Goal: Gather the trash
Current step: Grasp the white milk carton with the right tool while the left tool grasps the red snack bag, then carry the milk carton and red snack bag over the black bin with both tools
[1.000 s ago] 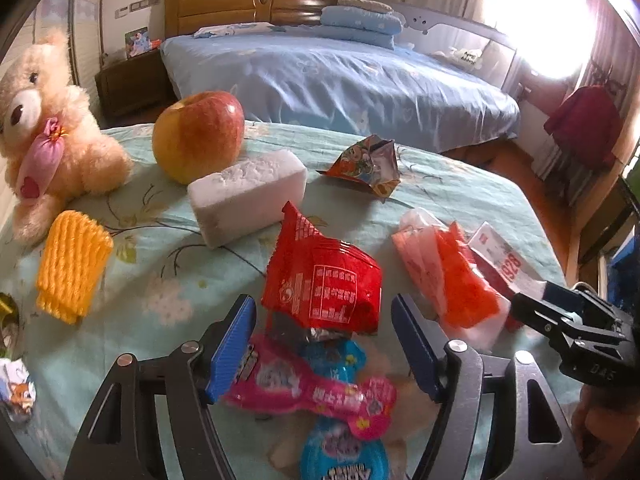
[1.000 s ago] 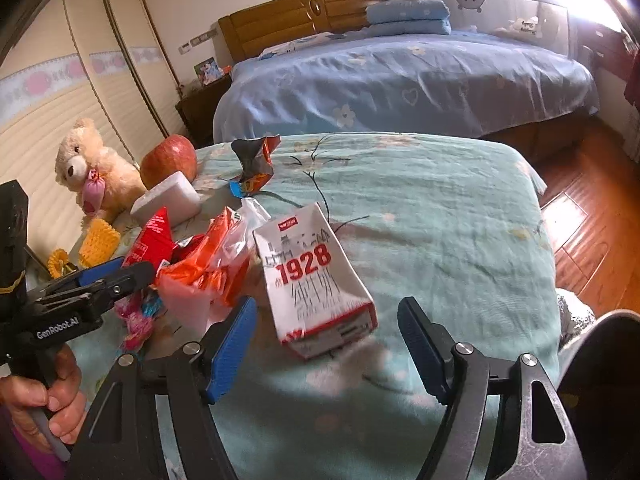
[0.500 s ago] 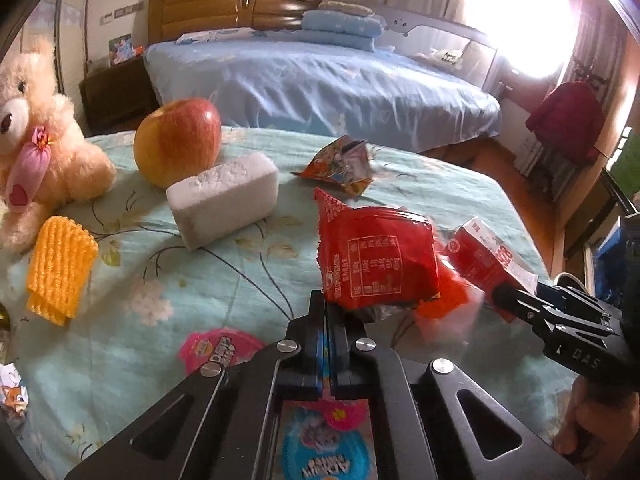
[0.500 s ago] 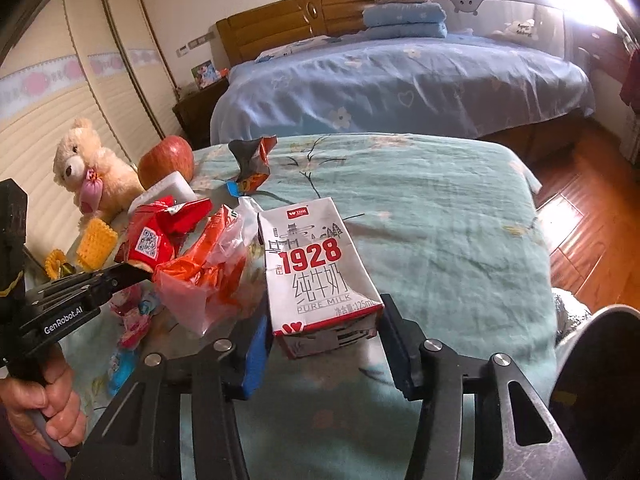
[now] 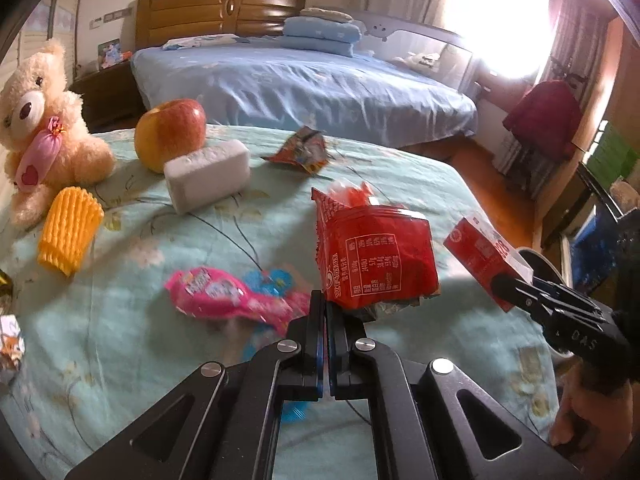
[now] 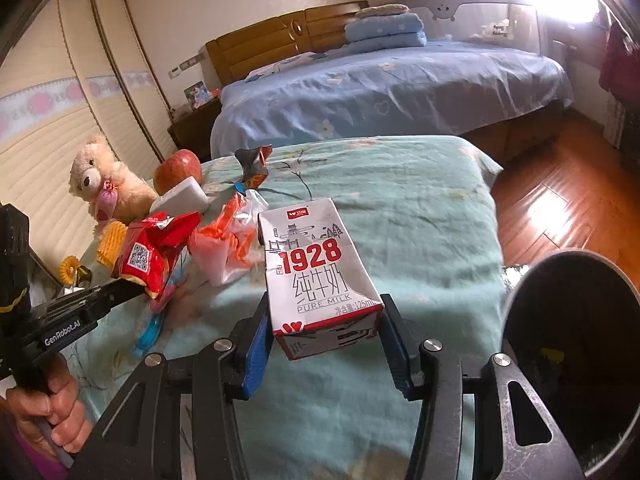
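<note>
1. Red snack wrapper (image 5: 374, 254): crumpled, lifted clear of the cloth.
2. Milk carton (image 6: 320, 276): white-and-red, marked "1928", tilted, raised.
3. Pink wrapper (image 5: 224, 294): lying flat.
4. Orange-and-clear bag (image 6: 228, 242): crumpled, lying.
5. Foil packet (image 5: 304, 152): torn, farther back.

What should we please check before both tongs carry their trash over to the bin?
1. Left tongs shut on the red wrapper: ok, pinched only at its lower edge.
2. Right tongs shut on the milk carton: ok, blue pads press both sides.
3. Both items lifted off the bedspread: ok.
4. Bin within view, opening unobstructed: ok, at lower right.
5. Room left inside the bin: cannot tell, the interior is dark.
6. Trash left behind: not ok, the pink wrapper and orange bag remain.
</note>
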`<state>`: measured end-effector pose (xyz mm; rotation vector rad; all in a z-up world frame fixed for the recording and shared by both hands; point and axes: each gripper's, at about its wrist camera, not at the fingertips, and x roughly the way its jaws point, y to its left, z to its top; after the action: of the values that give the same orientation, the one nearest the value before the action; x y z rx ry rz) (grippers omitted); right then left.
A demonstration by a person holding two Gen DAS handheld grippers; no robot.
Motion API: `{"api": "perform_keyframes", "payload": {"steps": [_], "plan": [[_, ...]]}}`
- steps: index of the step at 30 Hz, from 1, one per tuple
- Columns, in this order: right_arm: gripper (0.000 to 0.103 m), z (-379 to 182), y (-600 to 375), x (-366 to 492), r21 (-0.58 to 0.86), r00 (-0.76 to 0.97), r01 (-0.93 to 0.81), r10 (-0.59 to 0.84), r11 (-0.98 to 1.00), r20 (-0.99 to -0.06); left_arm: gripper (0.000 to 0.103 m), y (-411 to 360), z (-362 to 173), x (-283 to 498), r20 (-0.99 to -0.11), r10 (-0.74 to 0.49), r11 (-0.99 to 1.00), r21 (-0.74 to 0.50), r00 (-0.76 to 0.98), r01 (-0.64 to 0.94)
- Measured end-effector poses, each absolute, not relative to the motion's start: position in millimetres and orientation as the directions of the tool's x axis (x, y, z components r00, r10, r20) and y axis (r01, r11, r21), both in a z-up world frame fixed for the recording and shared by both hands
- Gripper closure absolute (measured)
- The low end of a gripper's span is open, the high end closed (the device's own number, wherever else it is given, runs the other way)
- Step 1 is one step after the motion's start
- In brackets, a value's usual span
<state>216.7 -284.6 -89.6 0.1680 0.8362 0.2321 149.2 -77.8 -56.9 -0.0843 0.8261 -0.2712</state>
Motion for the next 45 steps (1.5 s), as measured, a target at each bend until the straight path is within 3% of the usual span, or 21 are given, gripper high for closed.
{"api": "perform_keyframes", "payload": {"steps": [18,45], "plan": [[0.053,-82,-340,161,0.238,0.691,-0.019,0.185,0.971,-0.699,0.103,-143,-50,118,-0.717,-0.37,0.916,-0.174,0.59,0.362],[0.053,-83,-415,133,0.218,0.708,0.145,0.053,0.965,-0.704,0.103,-242,-60,137,-0.746,-0.419,0.854,-0.132,0.517,0.503]]}}
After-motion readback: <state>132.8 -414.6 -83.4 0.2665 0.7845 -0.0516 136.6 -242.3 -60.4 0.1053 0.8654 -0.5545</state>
